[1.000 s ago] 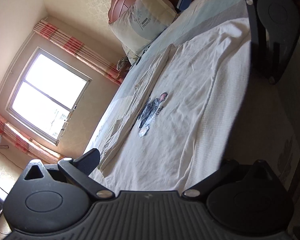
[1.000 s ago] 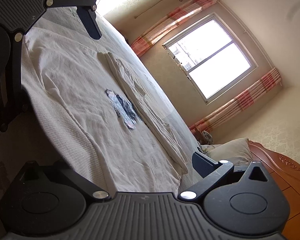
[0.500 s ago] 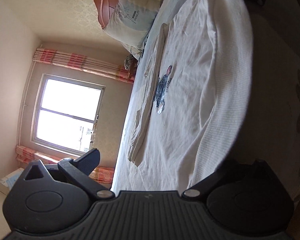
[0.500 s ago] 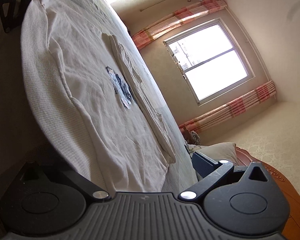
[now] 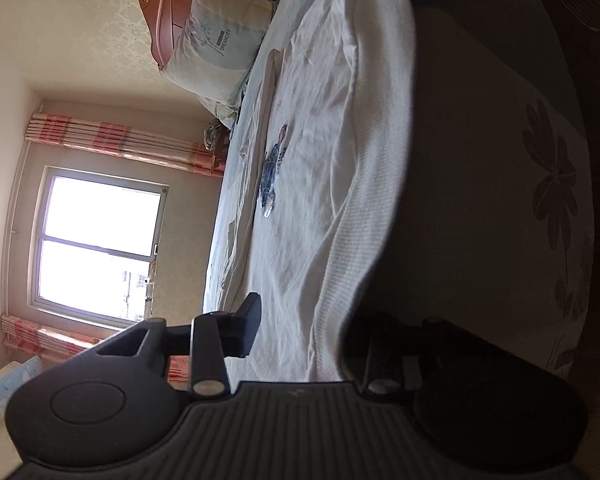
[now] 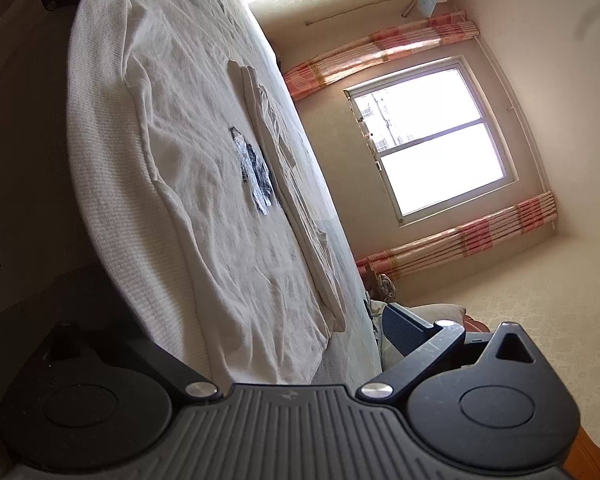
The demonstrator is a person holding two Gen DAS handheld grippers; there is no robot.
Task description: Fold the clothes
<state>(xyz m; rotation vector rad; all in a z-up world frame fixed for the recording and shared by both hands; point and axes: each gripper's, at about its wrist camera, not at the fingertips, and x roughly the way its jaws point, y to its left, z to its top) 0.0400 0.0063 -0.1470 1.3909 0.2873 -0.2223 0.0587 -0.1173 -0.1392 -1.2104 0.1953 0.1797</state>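
Garment: white T-shirt [image 5: 312,184] with a dark chest print [image 5: 273,172], spread flat on the bed [image 5: 236,184]; its near hem hangs over the bed's near edge.
Same garment, right view: shirt [image 6: 204,184] fills the bed top, print [image 6: 256,178] toward the far side, far edge already doubled into a narrow band.
Left gripper [image 5: 300,332]: at the near hem, jaws closing. One finger lies over the cloth, the other sits in shadow under the overhang. Hem is between them; whether the pads already pinch it I cannot tell.
Right gripper [image 6: 260,344]: jaws wide apart and starting to close, straddling the near hem at the other corner. No pinch visible.
Handling, judged: thin cotton knit, light, limp, no stiffness. Will sag and drag between two holds, wrinkles easily, not fragile, not slippery on the ribbed bed cover [image 6: 100,184].
Where to hold, judged: the two near hem corners, one per gripper, taking both layers; lift evenly to keep the hem taut.
Risk, judged: catching the bed cover with the hem, or only the top layer.
Surroundings: pillow [image 5: 220,44] at the headboard [image 5: 156,12], window [image 6: 428,140] beyond the bed.
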